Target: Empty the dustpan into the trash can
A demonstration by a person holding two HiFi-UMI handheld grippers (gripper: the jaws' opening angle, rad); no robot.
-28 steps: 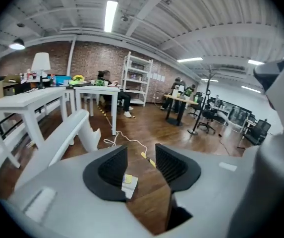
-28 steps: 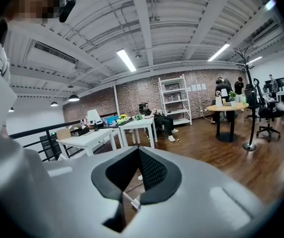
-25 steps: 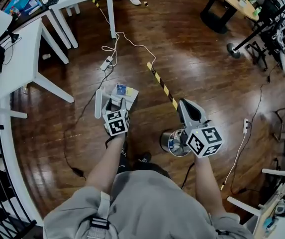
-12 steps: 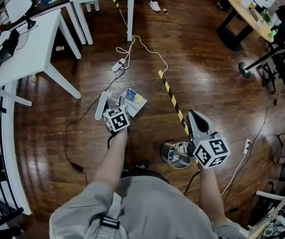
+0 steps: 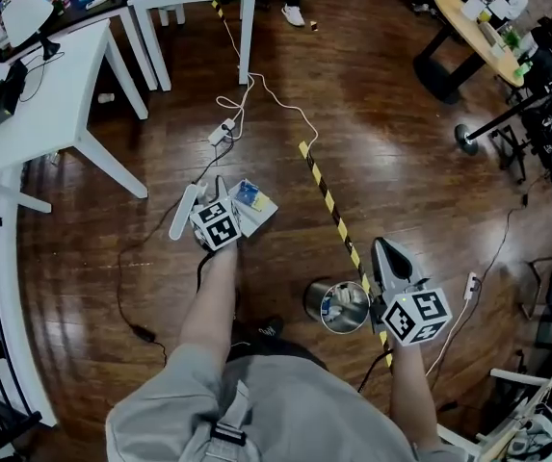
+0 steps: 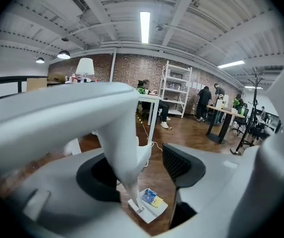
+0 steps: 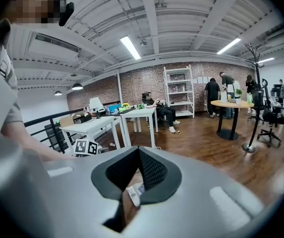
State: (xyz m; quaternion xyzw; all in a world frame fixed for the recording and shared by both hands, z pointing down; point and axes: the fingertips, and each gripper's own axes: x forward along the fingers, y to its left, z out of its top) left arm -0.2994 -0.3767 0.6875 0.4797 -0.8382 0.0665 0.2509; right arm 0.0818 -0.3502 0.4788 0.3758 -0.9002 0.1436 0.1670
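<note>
Closing just now around the handle (image 6: 117, 133) without pinching it yet, left claw (image 6: 142, 175) should clamp there, since the dustpan (image 5: 261, 214) looks light and stiff; right claw (image 7: 138, 155) clenched, empty.

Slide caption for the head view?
Left gripper, jaws just closing around the dustpan handle; right gripper beside the trash can.
</note>
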